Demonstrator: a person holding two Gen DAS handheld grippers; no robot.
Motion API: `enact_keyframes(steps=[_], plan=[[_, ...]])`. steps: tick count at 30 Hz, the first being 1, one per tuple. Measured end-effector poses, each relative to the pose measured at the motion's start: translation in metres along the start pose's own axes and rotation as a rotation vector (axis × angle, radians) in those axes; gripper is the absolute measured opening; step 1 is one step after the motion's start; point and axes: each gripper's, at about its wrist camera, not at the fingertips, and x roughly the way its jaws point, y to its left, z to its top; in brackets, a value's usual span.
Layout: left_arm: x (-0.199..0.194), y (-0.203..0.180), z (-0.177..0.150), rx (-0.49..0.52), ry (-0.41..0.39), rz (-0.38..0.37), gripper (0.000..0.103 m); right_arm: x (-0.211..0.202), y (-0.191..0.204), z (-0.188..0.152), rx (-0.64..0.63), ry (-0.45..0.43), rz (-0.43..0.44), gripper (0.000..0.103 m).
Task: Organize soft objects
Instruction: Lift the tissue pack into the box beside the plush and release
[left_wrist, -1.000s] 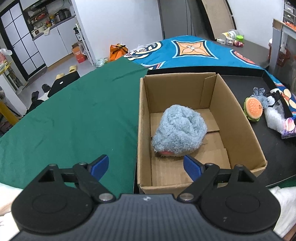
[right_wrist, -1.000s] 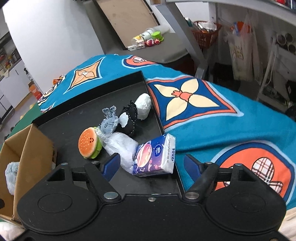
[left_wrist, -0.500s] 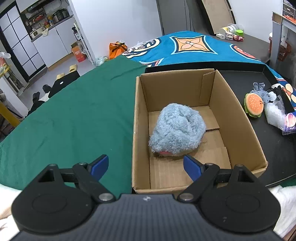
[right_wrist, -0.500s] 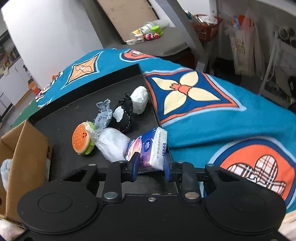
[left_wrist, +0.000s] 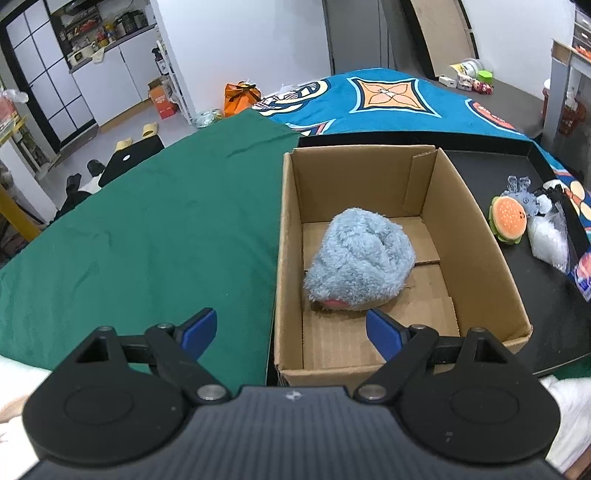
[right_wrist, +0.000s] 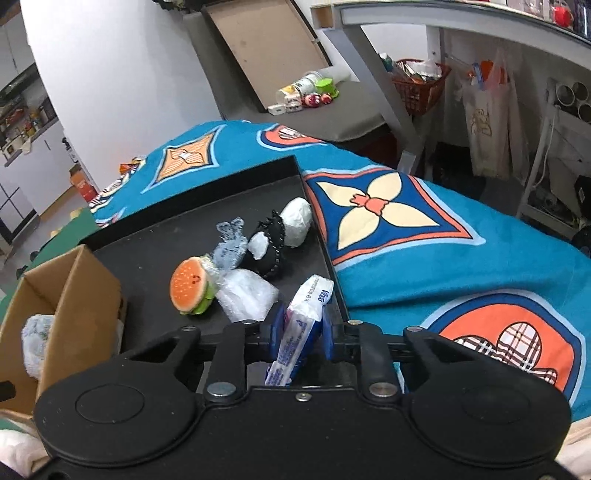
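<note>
A cardboard box (left_wrist: 476, 236) stands on a black tray (right_wrist: 155, 254) and holds a fluffy blue-grey plush (left_wrist: 360, 258). My left gripper (left_wrist: 291, 330) is open and empty, hovering over the box's near left corner. My right gripper (right_wrist: 301, 328) is shut on a tissue pack (right_wrist: 304, 317) and holds it tilted above the tray's near right edge. On the tray lie a burger plush (right_wrist: 190, 286), a clear plastic bag (right_wrist: 247, 295), a small grey bunny (right_wrist: 231, 245), a black stitched plush (right_wrist: 271, 247) and a white ball (right_wrist: 297, 221). The box (right_wrist: 70, 306) also shows at the left of the right wrist view.
A green cloth (left_wrist: 147, 229) covers the surface left of the box. A blue patterned blanket (right_wrist: 424, 240) lies right of the tray. Bottles and small items (right_wrist: 306, 96) sit on a grey bench beyond, under a table leg (right_wrist: 388, 88).
My right gripper closed on the tissue pack and lifted it off the tray, tilting it up. My left gripper stayed open and drifted slightly over the box.
</note>
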Motion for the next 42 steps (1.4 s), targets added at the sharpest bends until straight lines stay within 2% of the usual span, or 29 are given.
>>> enact_keyframes(steps=[11,21,24,30,35,37,42], plan=[[0.003,0.011,-0.001,-0.05,0.011,-0.031,0.087,-0.029,0.022,0.007,-0.069,-0.047,0.043,0.022],[0.005,0.022,-0.004,-0.088,0.008,-0.074,0.083,-0.051,0.062,0.016,-0.135,-0.086,0.095,0.022],[0.006,0.026,-0.005,-0.108,0.011,-0.092,0.073,-0.056,0.075,0.02,-0.154,-0.094,0.111,0.022],[0.013,0.034,-0.006,-0.155,0.041,-0.126,0.045,-0.063,0.106,0.025,-0.213,-0.11,0.144,0.022],[0.019,0.041,-0.007,-0.196,0.058,-0.168,0.016,-0.065,0.13,0.029,-0.269,-0.115,0.161,0.022],[0.022,0.044,-0.008,-0.214,0.059,-0.187,0.011,-0.066,0.139,0.03,-0.284,-0.116,0.17,0.022],[0.02,0.046,-0.01,-0.224,0.039,-0.204,0.012,-0.067,0.158,0.033,-0.329,-0.122,0.195,0.022]])
